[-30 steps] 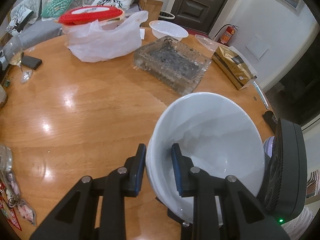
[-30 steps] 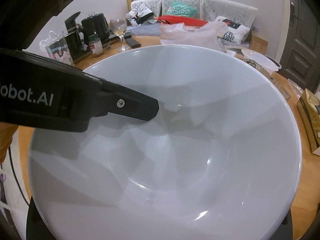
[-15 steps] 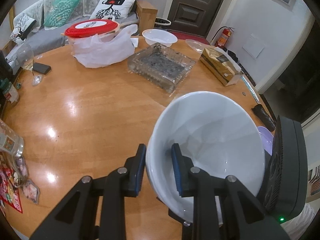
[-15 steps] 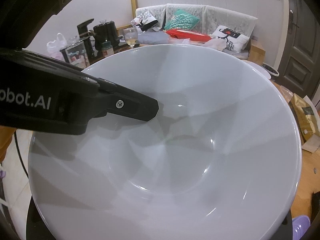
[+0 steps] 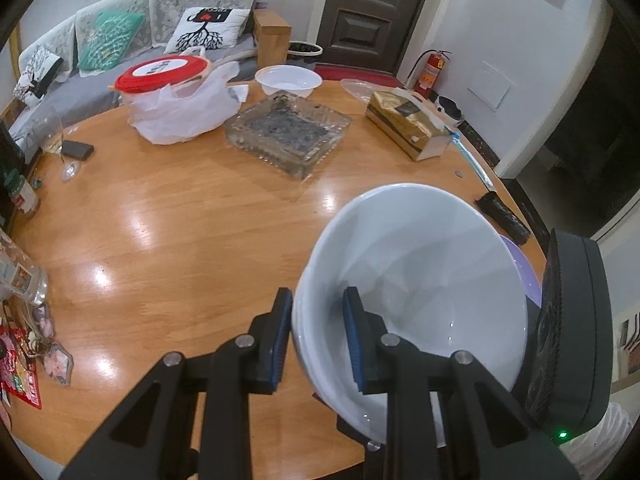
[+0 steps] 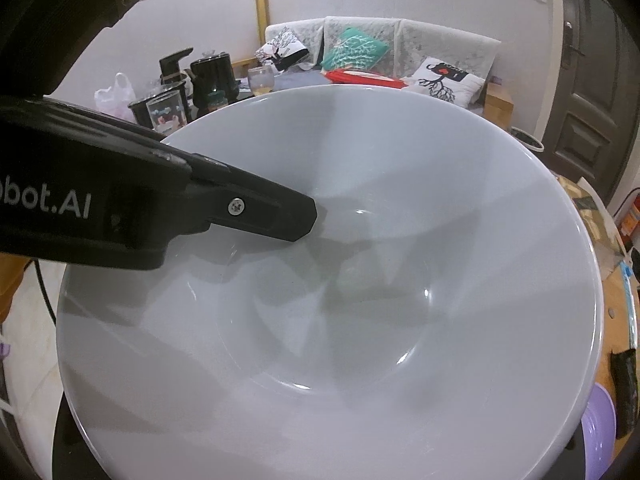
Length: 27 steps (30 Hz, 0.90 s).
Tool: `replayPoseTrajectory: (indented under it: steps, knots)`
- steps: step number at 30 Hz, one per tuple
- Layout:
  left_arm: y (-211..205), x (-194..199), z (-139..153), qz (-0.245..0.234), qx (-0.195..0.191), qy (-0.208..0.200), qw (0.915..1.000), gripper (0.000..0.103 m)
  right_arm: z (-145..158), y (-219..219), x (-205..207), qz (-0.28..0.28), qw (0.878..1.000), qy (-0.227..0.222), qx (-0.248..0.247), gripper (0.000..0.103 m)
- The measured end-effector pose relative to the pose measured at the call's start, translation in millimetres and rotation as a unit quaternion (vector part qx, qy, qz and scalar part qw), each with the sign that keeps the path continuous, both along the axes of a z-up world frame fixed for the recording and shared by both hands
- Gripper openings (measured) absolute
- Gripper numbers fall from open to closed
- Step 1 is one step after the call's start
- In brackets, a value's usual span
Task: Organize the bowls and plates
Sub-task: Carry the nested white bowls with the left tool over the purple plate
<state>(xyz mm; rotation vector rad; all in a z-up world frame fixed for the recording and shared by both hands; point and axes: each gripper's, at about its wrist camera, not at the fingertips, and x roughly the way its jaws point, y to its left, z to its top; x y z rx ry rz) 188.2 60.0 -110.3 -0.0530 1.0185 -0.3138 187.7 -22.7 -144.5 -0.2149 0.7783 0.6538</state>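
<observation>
A large white bowl [image 5: 424,280] is held above the round wooden table [image 5: 180,232]. My left gripper [image 5: 318,328] is shut on its near rim, one finger outside, one inside. The bowl fills the right wrist view [image 6: 360,300], where the left gripper's inner finger [image 6: 276,216] reaches in from the left. The right gripper's body [image 5: 572,332] sits against the bowl's right side; its fingers are hidden under the bowl. A purple plate [image 5: 520,268] lies behind the bowl, also in the right wrist view [image 6: 596,432]. A smaller white bowl [image 5: 288,80] stands at the table's far edge.
A glass tray [image 5: 288,136], a bagged container with a red lid [image 5: 160,76], a gold box [image 5: 408,128], a wine glass [image 5: 56,140], a phone [image 5: 78,150] and bottles [image 5: 24,196] stand on the table. A dark roll [image 5: 502,216] lies at the right edge.
The bowl and both grippers have risen and pulled back from the table. More of the table and the purple plate show now. The grip on the bowl is unchanged.
</observation>
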Motion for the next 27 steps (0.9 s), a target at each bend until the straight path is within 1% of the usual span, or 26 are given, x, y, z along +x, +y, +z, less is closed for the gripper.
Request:
replayPoseTrajectory:
  steps: [17, 27]
  knots:
    - [-47, -20, 18, -0.023, 0.004, -0.015, 0.9996, 0.021, 12, -38, -20, -0.022, 1.0, -0.018, 0.004, 0.102]
    - [-81, -24, 22, -0.046, 0.007, -0.017, 0.9988, 0.021, 15, -68, -28, -0.04, 0.999, -0.021, 0.002, 0.102]
